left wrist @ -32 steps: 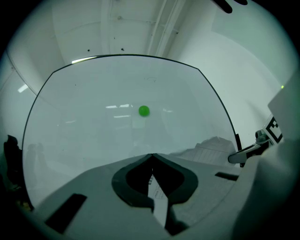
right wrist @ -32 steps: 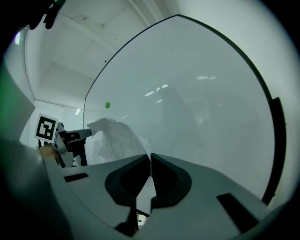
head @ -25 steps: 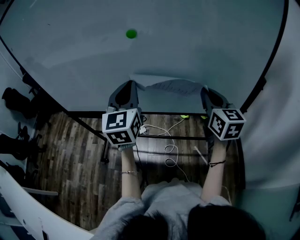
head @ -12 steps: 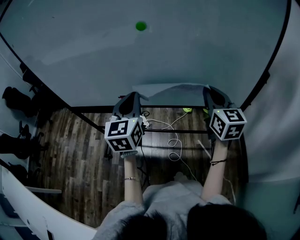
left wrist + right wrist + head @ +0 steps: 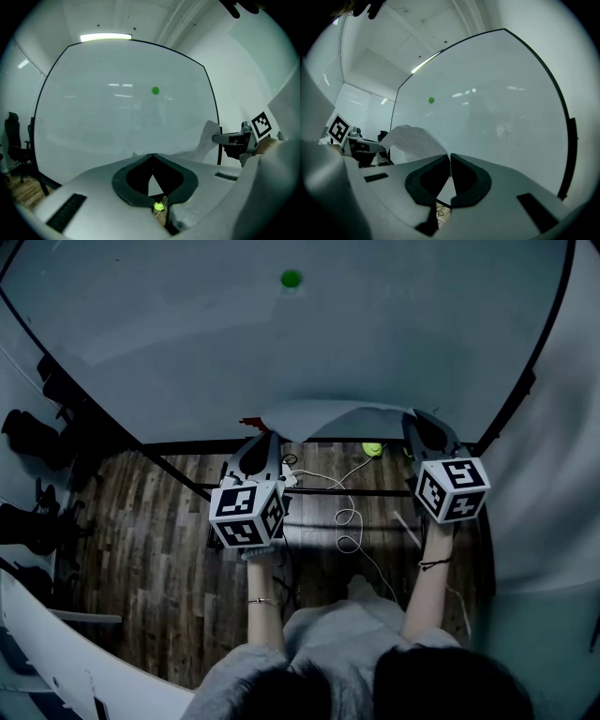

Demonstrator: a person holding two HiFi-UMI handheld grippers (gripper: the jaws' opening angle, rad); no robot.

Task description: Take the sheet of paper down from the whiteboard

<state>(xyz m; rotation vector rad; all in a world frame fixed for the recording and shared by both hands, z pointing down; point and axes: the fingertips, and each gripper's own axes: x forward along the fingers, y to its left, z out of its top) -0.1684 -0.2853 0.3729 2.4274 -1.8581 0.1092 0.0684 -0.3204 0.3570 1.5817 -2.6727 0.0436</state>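
Observation:
The white sheet of paper [image 5: 337, 418] hangs off the whiteboard [image 5: 187, 343], stretched between my two grippers. My left gripper [image 5: 266, 439] is shut on the sheet's left corner. My right gripper [image 5: 418, 420] is shut on its right corner. A green magnet [image 5: 291, 278] stays on the board, above the sheet. In the left gripper view the jaws [image 5: 151, 155] meet tightly, and the paper [image 5: 206, 139] runs off to the right toward the other gripper [image 5: 239, 140]. In the right gripper view the shut jaws [image 5: 450, 157] pinch the paper [image 5: 412, 139], which curls away to the left.
The whiteboard's black stand bar [image 5: 347, 492] crosses below the sheet. White cables [image 5: 349, 531] and a small green object [image 5: 372, 448] lie on the wooden floor. Black chairs [image 5: 28, 437] stand at the left, and a pale wall [image 5: 553, 474] rises at the right.
Both grippers have drawn back from the board and down with the sheet, the left one more. The magnet now sits higher in the head view, and the sheet lies flatter.

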